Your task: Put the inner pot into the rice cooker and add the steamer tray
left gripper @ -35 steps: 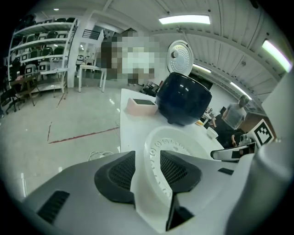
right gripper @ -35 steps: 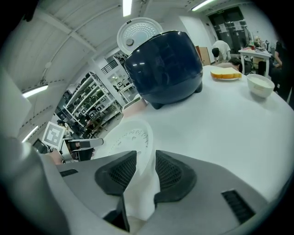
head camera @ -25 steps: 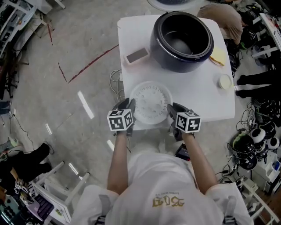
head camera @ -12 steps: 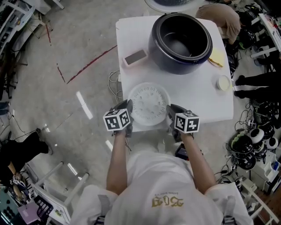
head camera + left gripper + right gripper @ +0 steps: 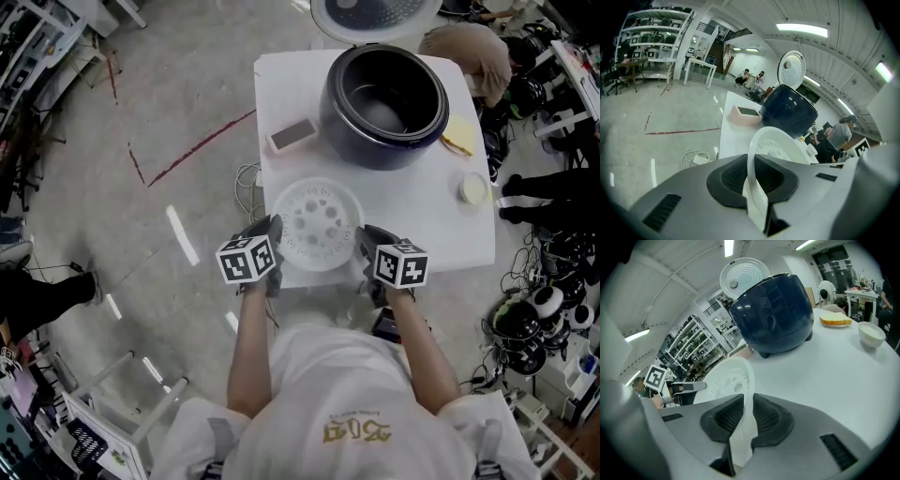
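Tray step: the left gripper [image 5: 273,242] and right gripper [image 5: 367,246] have just been closing their jaws and now clamp opposite rims of the round white perforated plastic steamer tray [image 5: 317,223] between them. Next, carry it level into the dark-blue rice cooker [image 5: 375,155] ahead, its black inner pot [image 5: 384,101] seemingly seated.

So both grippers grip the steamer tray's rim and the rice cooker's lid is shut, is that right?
No: the rice cooker's lid stands open, as the left gripper view shows. The left gripper and right gripper, jaws having just closed, do grip the steamer tray by its rim.
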The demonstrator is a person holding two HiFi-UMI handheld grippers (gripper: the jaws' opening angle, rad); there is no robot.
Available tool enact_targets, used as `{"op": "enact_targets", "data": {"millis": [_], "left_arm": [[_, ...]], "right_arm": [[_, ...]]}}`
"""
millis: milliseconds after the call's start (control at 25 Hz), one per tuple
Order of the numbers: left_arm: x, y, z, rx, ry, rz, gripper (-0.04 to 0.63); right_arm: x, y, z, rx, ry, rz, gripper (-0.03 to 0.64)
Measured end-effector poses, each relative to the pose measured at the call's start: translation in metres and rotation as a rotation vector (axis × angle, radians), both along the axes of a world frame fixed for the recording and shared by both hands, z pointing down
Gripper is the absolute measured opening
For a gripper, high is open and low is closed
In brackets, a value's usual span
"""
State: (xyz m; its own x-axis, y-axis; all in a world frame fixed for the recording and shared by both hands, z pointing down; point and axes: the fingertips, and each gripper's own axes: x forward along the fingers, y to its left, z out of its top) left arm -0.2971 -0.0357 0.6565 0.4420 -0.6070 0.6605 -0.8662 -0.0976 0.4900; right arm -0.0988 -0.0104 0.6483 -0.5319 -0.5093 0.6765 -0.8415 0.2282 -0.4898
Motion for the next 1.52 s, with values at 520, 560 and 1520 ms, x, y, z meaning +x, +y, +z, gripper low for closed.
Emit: {"op": "enact_targets", "data": {"millis": [520, 560, 1520], "left_arm": [[-0.001, -0.022, -0.062, 0.120, 0.028, -0.012, 0.057], [0.000, -0.023, -0.067, 0.129, 0.031, -0.012, 0.057], [-0.003, -0.049, -0.175, 0.354, 0.034, 0.023, 0.057]], "right_arm": [[0.001, -0.025, -0.068, 0.146, -0.062, 0.029, 0.063], [0.002, -0.027, -0.072, 0.155, -0.067, 0.030, 0.063], [0.000, -0.046, -0.175, 0.365, -0.220, 0.081, 0.049]]}}
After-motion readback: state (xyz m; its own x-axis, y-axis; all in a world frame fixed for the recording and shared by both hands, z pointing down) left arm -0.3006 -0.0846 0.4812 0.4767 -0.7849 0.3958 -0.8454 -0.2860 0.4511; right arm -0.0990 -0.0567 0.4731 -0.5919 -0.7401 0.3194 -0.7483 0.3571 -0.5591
